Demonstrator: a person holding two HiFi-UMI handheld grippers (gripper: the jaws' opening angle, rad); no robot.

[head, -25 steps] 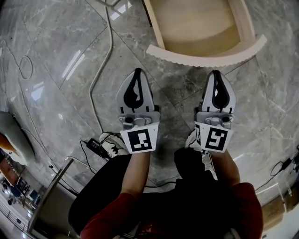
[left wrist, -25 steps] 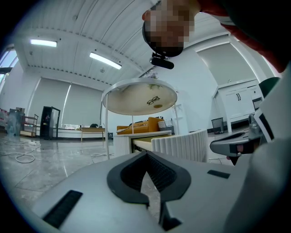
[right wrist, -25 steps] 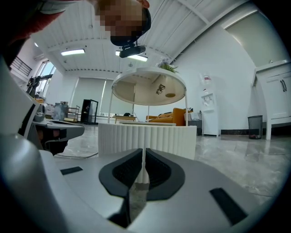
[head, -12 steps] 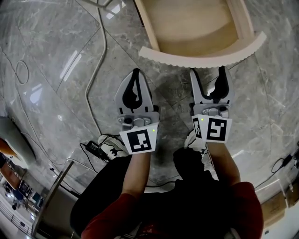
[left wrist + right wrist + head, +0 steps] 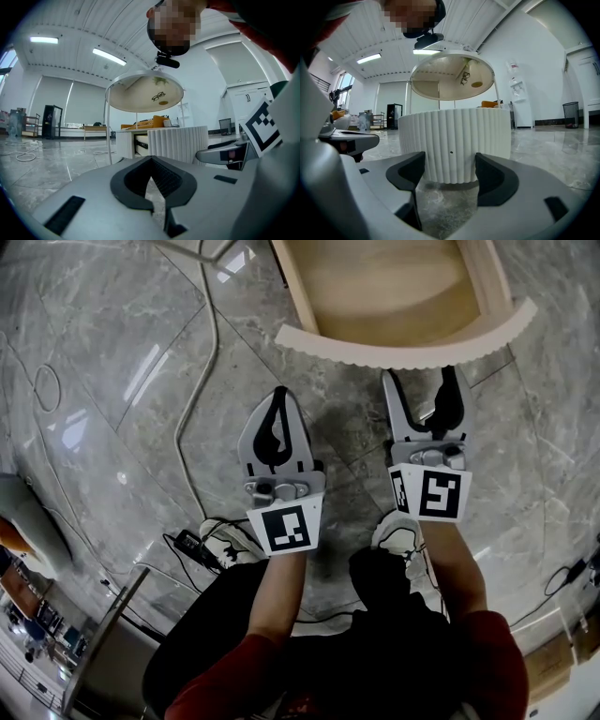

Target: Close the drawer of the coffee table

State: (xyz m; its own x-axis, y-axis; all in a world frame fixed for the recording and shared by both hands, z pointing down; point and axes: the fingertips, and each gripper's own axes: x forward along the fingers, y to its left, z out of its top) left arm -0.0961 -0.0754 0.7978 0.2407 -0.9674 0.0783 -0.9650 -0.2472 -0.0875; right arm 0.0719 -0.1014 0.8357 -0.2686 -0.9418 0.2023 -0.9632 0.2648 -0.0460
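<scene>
The coffee table's drawer stands pulled out at the top of the head view, with a pale wooden inside [image 5: 394, 287] and a curved, fluted white front [image 5: 403, 348]. My right gripper [image 5: 424, 374] is open, its tips just short of that front with nothing between them. In the right gripper view the fluted front [image 5: 454, 140] fills the gap ahead of the open right gripper [image 5: 450, 176]. My left gripper [image 5: 277, 393] is shut and empty, further back and left of the drawer. The left gripper view shows the left gripper [image 5: 150, 176] closed, with the drawer front [image 5: 178, 143] ahead to the right.
A round tabletop [image 5: 143, 93] on thin legs stands over the coffee table. A grey cable [image 5: 202, 381] runs across the marble floor to a power adapter [image 5: 187, 535] by the person's shoes [image 5: 403, 531]. A metal frame [image 5: 103, 624] sits at lower left.
The right gripper's jaws went from shut to wide open, and it moved forward towards the drawer front. The left gripper stayed about where it was.
</scene>
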